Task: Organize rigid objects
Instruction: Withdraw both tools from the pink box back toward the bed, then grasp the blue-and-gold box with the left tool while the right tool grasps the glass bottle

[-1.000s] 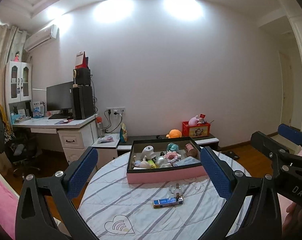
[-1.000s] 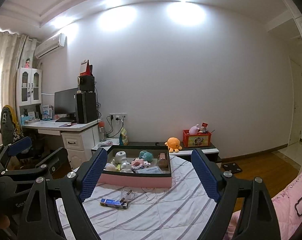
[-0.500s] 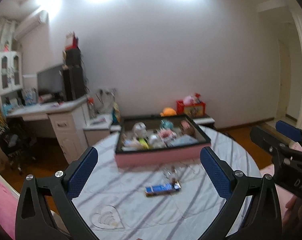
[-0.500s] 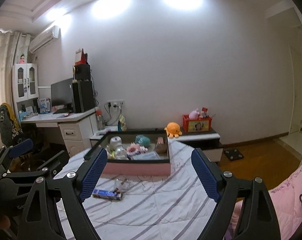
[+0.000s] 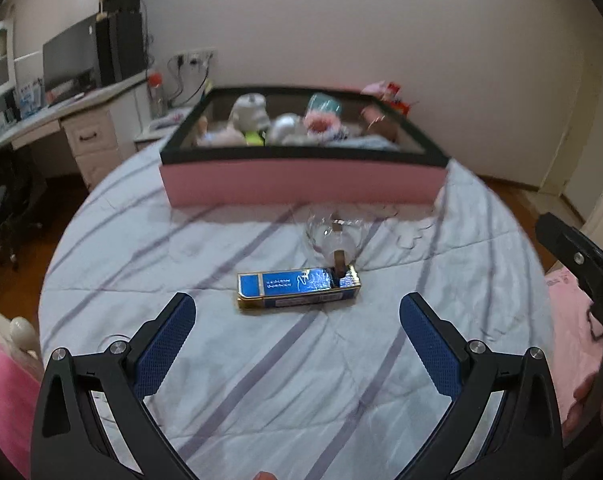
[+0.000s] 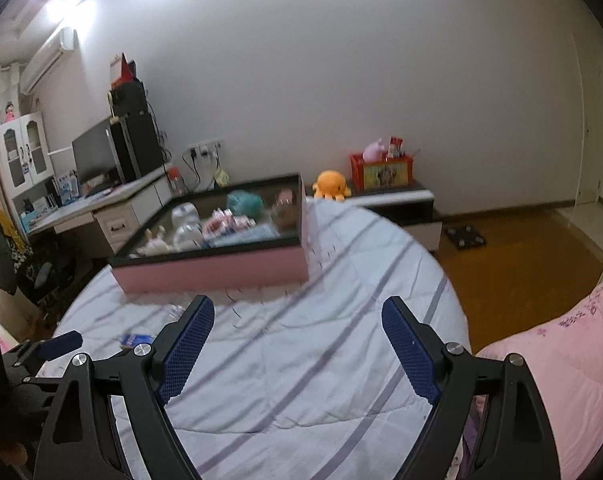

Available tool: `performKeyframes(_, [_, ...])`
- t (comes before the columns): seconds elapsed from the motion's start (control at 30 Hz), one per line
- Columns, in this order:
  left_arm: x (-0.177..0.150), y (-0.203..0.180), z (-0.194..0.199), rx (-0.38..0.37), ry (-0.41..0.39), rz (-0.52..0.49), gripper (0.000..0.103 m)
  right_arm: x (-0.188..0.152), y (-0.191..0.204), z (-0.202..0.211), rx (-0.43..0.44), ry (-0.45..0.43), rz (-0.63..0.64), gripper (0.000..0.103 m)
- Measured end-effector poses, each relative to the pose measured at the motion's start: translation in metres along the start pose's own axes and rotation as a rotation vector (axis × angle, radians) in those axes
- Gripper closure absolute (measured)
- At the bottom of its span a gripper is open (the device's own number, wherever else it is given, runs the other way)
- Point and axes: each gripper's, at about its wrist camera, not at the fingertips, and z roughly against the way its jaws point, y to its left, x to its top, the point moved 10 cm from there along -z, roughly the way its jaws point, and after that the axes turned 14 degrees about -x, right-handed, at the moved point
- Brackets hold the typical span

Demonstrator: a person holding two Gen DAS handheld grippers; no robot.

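Hovering over the near part of the tabletop [image 5: 141, 240], the left tool [image 5: 297, 332] stood wide open with nothing between its blue pads. The box [image 5: 299, 289], blue and gold, lay just beyond its tips, almost centred between them, flat on the striped cloth [image 5: 341, 380]. Its long axis ran left to right, across the line the tool pointed along, so the pads as they stood would have met its short ends rather than its long sides; a roll of the wrist seemed needed to take it across the narrow way. A clear glass piece [image 5: 333, 236] sat touching or nearly touching the box's far right corner, and a grasp there risked knocking it.

The right tool [image 6: 297, 340] was also wide open and empty, off to the right over bare cloth. From it the box [image 6: 135, 339] showed only as a small blue patch to the left, partly hidden behind its left finger, so the left hand looked the nearer one for this pick.

Farther back stood the pink tray [image 5: 301, 180] with a dark rim, already holding a jumble of small toys too blurred to name. Beyond the tabletop were a desk [image 6: 113, 204] with a monitor [image 6: 95, 156] at far left, a low bench [image 6: 397, 196] with an orange plush [image 6: 331, 186] and a red crate [image 6: 383, 170], a wooden floor [image 6: 521, 252], and pink bedding [image 6: 561, 360] at near right.
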Motion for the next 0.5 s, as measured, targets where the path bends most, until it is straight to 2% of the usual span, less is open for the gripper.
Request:
performKeyframes(0.2, [0.006,0.002,-0.033,0.093,0.051,-0.017,0.000,-0.007,-0.007,-0.019,0.011,0.046,-0.007,0.016])
performKeyframes(0.3, [0.000,0.013,-0.051,0.106,0.133,0.030,0.000,-0.007,-0.007,-0.025,0.017,0.060,-0.007,0.016])
performKeyframes(0.4, [-0.001,0.026,-0.045,0.120,0.122,0.070,0.000,-0.007,-0.004,-0.027,0.024,0.072,0.003,0.016])
performKeyframes(0.5, [-0.003,0.047,-0.033,0.181,0.123,0.071,0.000,-0.010,0.003,-0.029,0.031,0.086,0.018,0.016])
